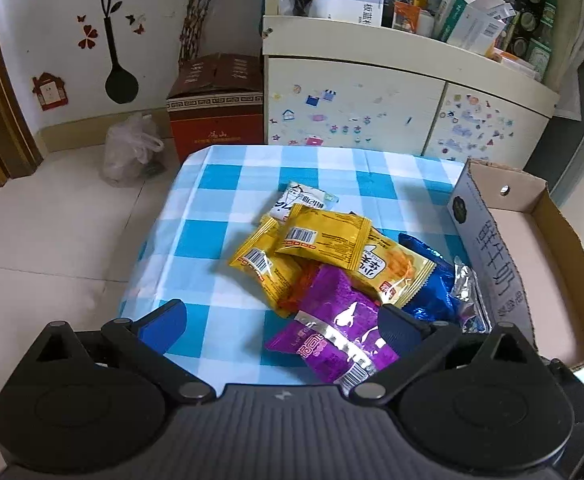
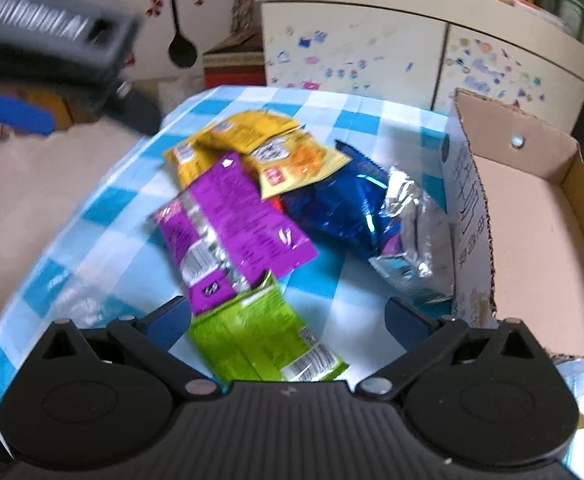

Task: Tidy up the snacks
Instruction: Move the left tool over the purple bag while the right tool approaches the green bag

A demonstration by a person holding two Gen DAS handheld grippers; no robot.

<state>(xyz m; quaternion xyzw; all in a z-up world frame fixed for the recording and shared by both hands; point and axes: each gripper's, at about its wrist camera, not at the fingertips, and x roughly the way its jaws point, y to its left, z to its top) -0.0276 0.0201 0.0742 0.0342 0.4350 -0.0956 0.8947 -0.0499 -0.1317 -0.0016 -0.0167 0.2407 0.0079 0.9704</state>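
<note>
Left claw spread fully, empty, hanging above the near end of the purple packet; contact cannot be told. Right claw likewise spread wide, pinching nothing, green packet lying between its fingers. Snack pile sits on the checked bench, just beside the open cardboard box at right.

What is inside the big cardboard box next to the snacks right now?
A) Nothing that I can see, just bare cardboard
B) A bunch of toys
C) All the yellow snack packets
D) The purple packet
A: the cardboard box shows only its bare brown floor in both views, while the yellow packets and the purple packet lie in a pile on the checked tablecloth beside it.
</note>
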